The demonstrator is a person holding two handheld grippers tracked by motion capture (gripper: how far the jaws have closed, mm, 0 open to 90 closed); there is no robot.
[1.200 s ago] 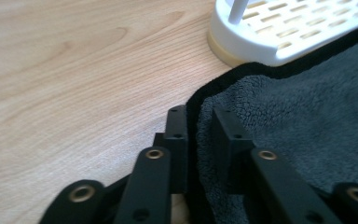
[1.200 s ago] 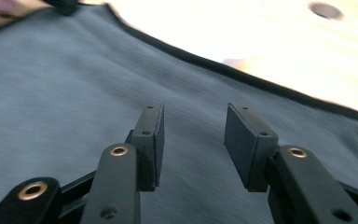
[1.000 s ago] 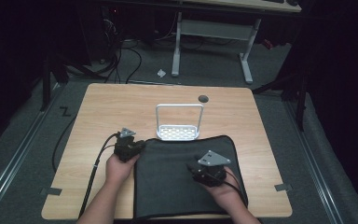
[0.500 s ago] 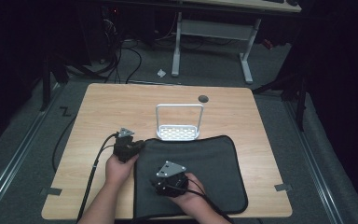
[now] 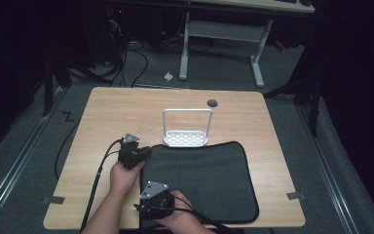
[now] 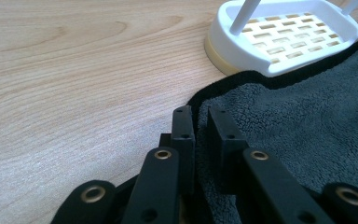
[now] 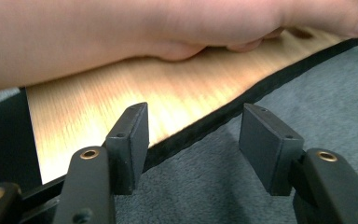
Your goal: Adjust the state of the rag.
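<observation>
A dark grey towel (image 5: 199, 175) with a black hem lies flat on the near half of the wooden table (image 5: 126, 112). My left gripper (image 5: 143, 153) sits at the towel's far left corner. In the left gripper view its jaws (image 6: 200, 116) are shut on the towel's hemmed edge (image 6: 307, 121). My right gripper (image 5: 143, 207) is at the towel's near left corner. Its jaws (image 7: 193, 126) have just been opening and stand open, straddling the hem of the towel (image 7: 307, 93) without pressing on it. The person's left forearm (image 7: 121, 32) crosses just beyond them.
A white perforated dish with a hoop handle (image 5: 186, 139) stands at the towel's far edge, close to my left gripper (image 6: 284, 42). A small dark round spot (image 5: 212, 103) marks the table's back. Cables trail off the table's left front. Desk legs stand on the floor behind.
The right hand has carried its gripper leftward across the towel, from the right side to the near left corner. The left gripper has stayed at its corner.
</observation>
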